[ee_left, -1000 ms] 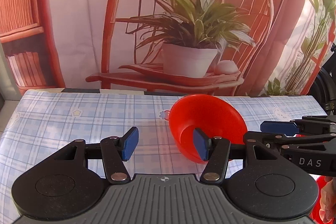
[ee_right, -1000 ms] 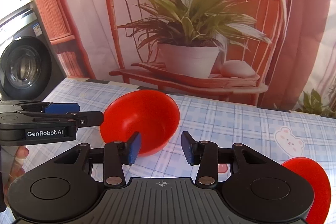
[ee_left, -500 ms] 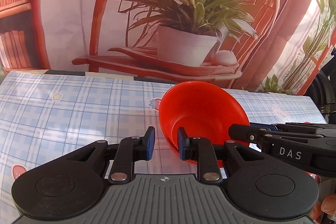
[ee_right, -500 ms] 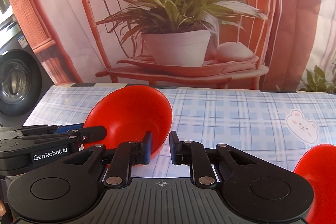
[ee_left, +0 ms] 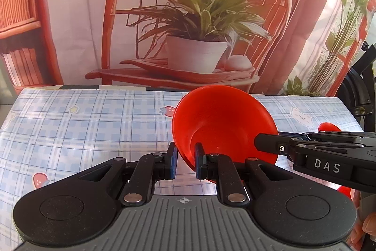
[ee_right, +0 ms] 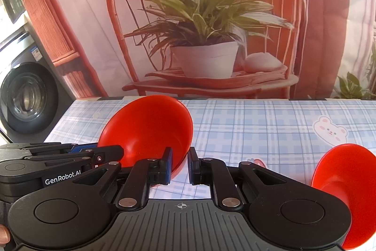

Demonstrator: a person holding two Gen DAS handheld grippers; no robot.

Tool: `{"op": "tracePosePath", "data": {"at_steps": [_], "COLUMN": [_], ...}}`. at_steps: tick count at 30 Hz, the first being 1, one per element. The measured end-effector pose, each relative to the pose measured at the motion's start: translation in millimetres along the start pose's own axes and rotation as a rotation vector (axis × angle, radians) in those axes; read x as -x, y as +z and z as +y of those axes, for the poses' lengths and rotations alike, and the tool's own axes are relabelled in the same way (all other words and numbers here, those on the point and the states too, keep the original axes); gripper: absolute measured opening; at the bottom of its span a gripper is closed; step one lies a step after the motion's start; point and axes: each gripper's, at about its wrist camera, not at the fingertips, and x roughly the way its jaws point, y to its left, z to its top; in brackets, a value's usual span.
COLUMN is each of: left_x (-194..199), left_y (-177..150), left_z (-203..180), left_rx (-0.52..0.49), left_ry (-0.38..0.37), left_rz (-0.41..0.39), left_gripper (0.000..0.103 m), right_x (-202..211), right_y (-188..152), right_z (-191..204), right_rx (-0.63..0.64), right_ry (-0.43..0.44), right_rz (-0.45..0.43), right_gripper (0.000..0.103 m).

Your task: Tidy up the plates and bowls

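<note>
Above the table (ee_left: 70, 124), with its blue plaid cloth, both grippers are gripping the same red bowl (ee_left: 223, 124) from opposite sides. From the left wrist view, the left gripper (ee_left: 185, 162) is clenching the bowl's near left rim, one blue-padded finger sitting outside the wall and the other inside it. From that same view, the right gripper (ee_left: 257, 141) is reaching in from the right edge, its side marked "DAS", and its tip is meeting the bowl's right rim. From the right wrist view, the right gripper (ee_right: 179, 165) is closing on the bowl's (ee_right: 150, 131) near right edge, with the left finger lying against the inside of the wall and the right finger standing just outside it. I cannot tell from that view whether the outer pad is actually pressing on the rim. The bowl is being held tilted, its opening facing toward the cameras, and it is hanging over the middle of the table. A second red bowl (ee_right: 343, 182) is showing at the lower right of the right wrist view, well apart from the first one. Behind the table, a printed backdrop (ee_right: 211, 27) of a potted plant on a red chair is filling the background.
</note>
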Motion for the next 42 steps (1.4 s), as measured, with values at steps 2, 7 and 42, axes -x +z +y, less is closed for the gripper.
{"op": "tracePosePath", "data": {"at_steps": [2, 7, 42], "left_x": [11.6, 39.1, 78.4], "left_y": [-0.5, -5.5, -81.3], "left_z": [-4.4, -20.4, -175.9], "left_rx": [-0.013, -0.039, -0.221], "left_ry": [0.002, 0.005, -0.150], "left_rz": [-0.012, -0.030, 0.034], "left_gripper": [0.016, 0.016, 0.018], "right_x": [12.2, 42.9, 190.8], "right_y": [-1.7, -6.2, -106.5], "right_z": [0.9, 0.0, -116.3], "right_rx": [-0.002, -0.010, -0.247], "right_ry": [0.006, 0.019, -0.045], "right_rz": [-0.012, -0.040, -0.171], "right_gripper": [0.012, 0.012, 0.012]}}
